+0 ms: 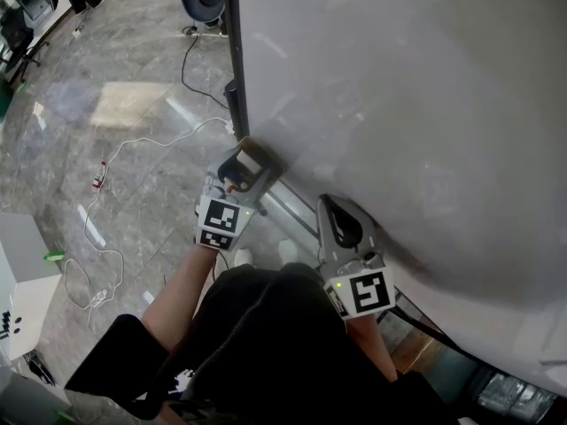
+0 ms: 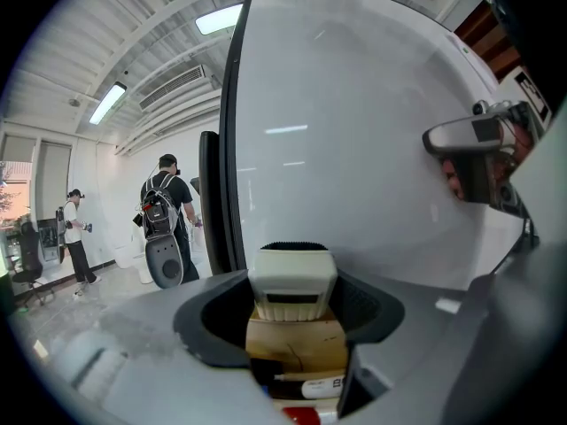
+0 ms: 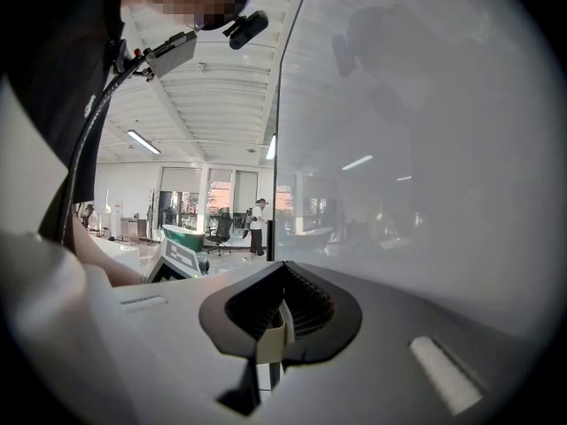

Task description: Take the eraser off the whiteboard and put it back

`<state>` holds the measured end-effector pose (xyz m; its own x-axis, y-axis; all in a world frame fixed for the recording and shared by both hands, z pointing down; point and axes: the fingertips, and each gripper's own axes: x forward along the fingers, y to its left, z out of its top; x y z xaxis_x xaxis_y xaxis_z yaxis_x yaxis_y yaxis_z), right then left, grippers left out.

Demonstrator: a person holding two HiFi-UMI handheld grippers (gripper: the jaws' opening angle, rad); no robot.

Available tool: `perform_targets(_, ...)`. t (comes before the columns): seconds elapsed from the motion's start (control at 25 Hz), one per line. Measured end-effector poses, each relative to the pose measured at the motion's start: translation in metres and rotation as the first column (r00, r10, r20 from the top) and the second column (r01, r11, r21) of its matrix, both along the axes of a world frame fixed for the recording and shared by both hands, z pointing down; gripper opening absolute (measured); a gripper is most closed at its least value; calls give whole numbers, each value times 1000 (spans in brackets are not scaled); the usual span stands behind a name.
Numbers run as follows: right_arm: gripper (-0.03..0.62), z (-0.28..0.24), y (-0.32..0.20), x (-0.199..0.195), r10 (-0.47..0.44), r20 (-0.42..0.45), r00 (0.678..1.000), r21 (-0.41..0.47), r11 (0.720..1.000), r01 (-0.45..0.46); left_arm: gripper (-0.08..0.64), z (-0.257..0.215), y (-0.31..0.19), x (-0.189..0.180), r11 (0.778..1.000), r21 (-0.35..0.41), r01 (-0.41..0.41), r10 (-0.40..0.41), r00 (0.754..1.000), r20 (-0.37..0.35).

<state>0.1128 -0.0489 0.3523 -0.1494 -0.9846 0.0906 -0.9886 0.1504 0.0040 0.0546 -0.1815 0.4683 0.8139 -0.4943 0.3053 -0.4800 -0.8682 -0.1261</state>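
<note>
Two grippers are up at the whiteboard (image 1: pixel 399 104), but only the left gripper (image 1: pixel 254 165) carries the eraser (image 2: pixel 292 282). In the left gripper view the cream block sits squarely between the jaws. They stand wide, each dark pad lies against one side of the block, and the black felt strip shows along its far top edge. So the grip is across the eraser's width. How its long axis runs is hard to read, since the block is seen nearly end-on.

What matters for the coming move is how the eraser lies to the board's left edge. The board's dark frame (image 2: pixel 227 149) rises just left of the block, and the white face fills everything ahead and to the right. The head view agrees, with the left gripper's tip right at the board's lower left border.

Directly under the eraser in the left gripper view is a brown cardboard holder (image 2: pixel 297 343) with a marker (image 2: pixel 314 386) lying in it. The eraser looks to be touching or just above the holder's upper edge, but which of the two cannot be told. It is also unclear whether the felt meets the board.

The right gripper (image 1: pixel 335 215) is further along the board's lower edge, apart from the eraser. Its jaws are closed together on nothing. The left hand is plainly the nearer one, and putting the eraser back would likely be a short move toward the board face or the holder.
</note>
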Motion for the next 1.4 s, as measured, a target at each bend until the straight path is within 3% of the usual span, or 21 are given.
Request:
perform_targets(0.36,9,0,0,-1,-23,4,1000,5,1000,23,324,-4,1,-7,1000,7,24,-24,1000,-8)
perform_targets(0.76,9,-6,-7,-18,-85,14,996,27,996,84,322,-34,7,-22,998,48,50,-46,996,-82)
perform_targets(1.08,9,-9,-18,-31,-145,8,989,52,988,145,264,-61,12,-38,994,79,74,-63,989,-131)
perform_targets(1.4,9,-21,-29,-53,-228,8,974,70,971,227,138,-90,22,-69,987,84,137,-120,977,-178)
